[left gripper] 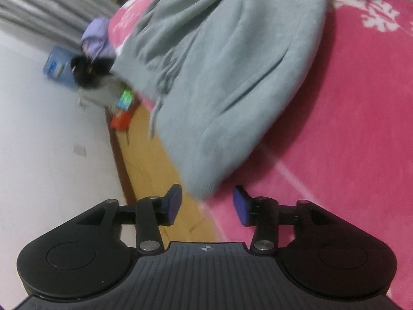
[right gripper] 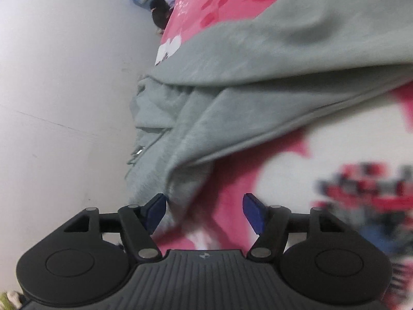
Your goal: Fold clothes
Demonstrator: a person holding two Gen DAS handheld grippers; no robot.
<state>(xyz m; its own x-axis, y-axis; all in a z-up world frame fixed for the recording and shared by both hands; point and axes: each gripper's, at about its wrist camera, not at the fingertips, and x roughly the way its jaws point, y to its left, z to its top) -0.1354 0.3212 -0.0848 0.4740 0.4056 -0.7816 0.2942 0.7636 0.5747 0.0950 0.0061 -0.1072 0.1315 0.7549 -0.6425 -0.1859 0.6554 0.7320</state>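
Observation:
A pale grey-green fleece garment (left gripper: 227,59) lies bunched on a pink patterned bedspread (left gripper: 348,129), part of it hanging over the bed's edge. My left gripper (left gripper: 207,204) is open, its blue pads just short of the garment's ribbed corner. In the right wrist view the same garment (right gripper: 258,77) lies in thick folds. My right gripper (right gripper: 204,213) is open, and a folded edge of the fabric reaches down between its fingers, close to the left pad (right gripper: 156,210). Neither gripper holds anything.
A white wall (left gripper: 38,142) and a strip of wooden floor (left gripper: 149,160) run along the bed's left side. Small items lie on the floor: a blue box (left gripper: 58,66), a dark object (left gripper: 85,73), a purple cloth (left gripper: 95,36). The bedspread's printed figure (right gripper: 361,188) is at right.

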